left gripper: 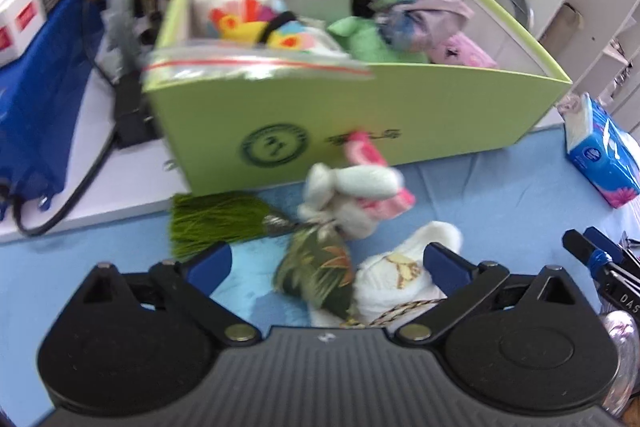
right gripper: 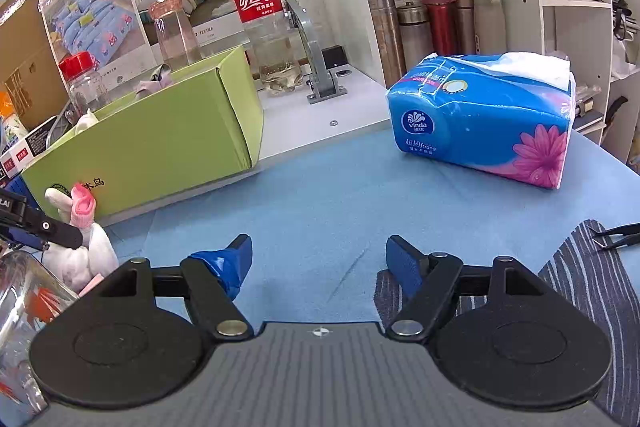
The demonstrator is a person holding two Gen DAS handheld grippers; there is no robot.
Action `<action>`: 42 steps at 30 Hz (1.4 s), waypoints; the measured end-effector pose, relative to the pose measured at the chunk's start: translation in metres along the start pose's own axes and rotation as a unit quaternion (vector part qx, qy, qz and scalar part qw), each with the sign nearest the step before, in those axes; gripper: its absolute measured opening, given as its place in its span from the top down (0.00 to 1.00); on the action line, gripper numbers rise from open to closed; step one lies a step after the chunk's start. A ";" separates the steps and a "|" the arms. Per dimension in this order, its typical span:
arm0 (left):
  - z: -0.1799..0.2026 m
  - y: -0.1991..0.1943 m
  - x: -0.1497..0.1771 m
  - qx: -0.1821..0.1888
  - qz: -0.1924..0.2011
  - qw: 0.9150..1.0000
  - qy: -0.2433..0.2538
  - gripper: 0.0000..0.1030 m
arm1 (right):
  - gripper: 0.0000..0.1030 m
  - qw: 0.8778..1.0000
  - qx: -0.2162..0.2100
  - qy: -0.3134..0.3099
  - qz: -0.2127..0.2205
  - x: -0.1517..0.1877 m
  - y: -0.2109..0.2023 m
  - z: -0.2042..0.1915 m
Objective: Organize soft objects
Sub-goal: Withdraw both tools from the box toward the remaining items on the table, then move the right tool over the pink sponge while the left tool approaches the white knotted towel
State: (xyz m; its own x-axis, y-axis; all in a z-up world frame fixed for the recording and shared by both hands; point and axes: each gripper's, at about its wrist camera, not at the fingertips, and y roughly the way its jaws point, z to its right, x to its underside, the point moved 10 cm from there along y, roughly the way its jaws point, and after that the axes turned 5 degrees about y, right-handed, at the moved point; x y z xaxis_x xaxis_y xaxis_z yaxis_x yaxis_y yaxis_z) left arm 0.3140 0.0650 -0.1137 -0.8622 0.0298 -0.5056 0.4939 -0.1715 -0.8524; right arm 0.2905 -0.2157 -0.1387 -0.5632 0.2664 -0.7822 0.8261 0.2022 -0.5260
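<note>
A light green box [left gripper: 440, 115] holds several soft items: a colourful plush, green cloth and patterned fabric. In front of it on the blue cloth lie a white plush rabbit with pink ears [left gripper: 352, 195], a green tassel [left gripper: 212, 219], a dark green patterned sachet [left gripper: 316, 271] and a white embroidered pouch [left gripper: 396, 275]. My left gripper [left gripper: 326, 263] is open just above the sachet and pouch, holding nothing. My right gripper [right gripper: 320, 259] is open and empty over bare blue cloth; the box [right gripper: 160, 143] and rabbit [right gripper: 80, 223] lie to its left.
A blue tissue pack [right gripper: 484, 119] lies on the right of the table, also in the left wrist view [left gripper: 600, 155]. Bottles [right gripper: 264, 15] and flasks [right gripper: 436, 19] stand behind. A striped cloth [right gripper: 580, 279] and black tweezers [right gripper: 616, 235] lie at right. A blue bag [left gripper: 40, 99] sits left.
</note>
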 end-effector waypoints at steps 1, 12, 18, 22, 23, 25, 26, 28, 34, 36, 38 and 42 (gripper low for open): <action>-0.008 -0.005 0.005 0.004 0.004 1.000 -0.008 0.00 | 0.42 1.000 -0.002 0.003 0.000 0.000 0.000 0.000; -0.147 -0.064 0.075 -0.153 0.010 0.982 -0.110 0.02 | 0.41 1.000 0.008 -0.026 -0.008 0.001 0.001 -0.005; -0.127 -0.091 0.059 -0.102 0.068 0.986 -0.111 0.01 | 0.41 0.997 -0.021 -0.063 -0.035 -0.025 -0.004 -0.025; -0.094 -0.087 0.041 -0.062 0.085 0.990 -0.089 0.01 | 0.41 0.981 -0.096 -0.154 -0.074 -0.053 -0.015 -0.086; -0.086 -0.085 0.039 -0.052 0.087 0.991 -0.089 0.01 | 0.41 0.969 -0.124 -0.187 -0.101 -0.053 -0.015 -0.107; -0.079 -0.083 0.040 -0.037 0.090 0.991 -0.093 0.01 | 0.41 0.936 -0.166 -0.259 -0.173 -0.043 -0.011 -0.149; -0.076 -0.082 0.040 -0.031 0.090 0.991 -0.095 0.01 | 0.41 0.919 -0.176 -0.289 -0.202 -0.036 -0.007 -0.164; -0.076 -0.081 0.044 -0.027 0.091 0.991 -0.099 0.01 | 0.41 0.878 -0.174 -0.359 -0.263 -0.013 0.004 -0.191; -0.108 -0.096 0.061 -0.046 0.100 0.986 -0.124 0.01 | 0.41 0.803 -0.140 -0.446 -0.370 0.037 0.036 -0.215; -0.122 -0.100 0.066 -0.059 0.101 0.984 -0.132 0.01 | 0.41 0.787 -0.136 -0.453 -0.396 0.052 0.043 -0.215; -0.132 -0.102 0.070 -0.064 0.101 0.983 -0.142 0.01 | 0.41 0.776 -0.124 -0.466 -0.407 0.060 0.049 -0.213; -0.138 -0.103 0.073 -0.062 0.102 0.981 -0.153 0.01 | 0.41 0.770 -0.095 -0.467 -0.424 0.059 0.062 -0.201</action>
State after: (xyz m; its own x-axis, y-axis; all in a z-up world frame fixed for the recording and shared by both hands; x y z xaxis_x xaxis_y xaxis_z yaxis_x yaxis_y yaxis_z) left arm 0.2155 0.2210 -0.0809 -0.7276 -0.2933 -0.6201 0.6536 -0.0221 -0.7565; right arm 0.3048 0.0022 -0.1503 -0.5662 -0.8139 -0.1303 0.1018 0.0878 -0.9909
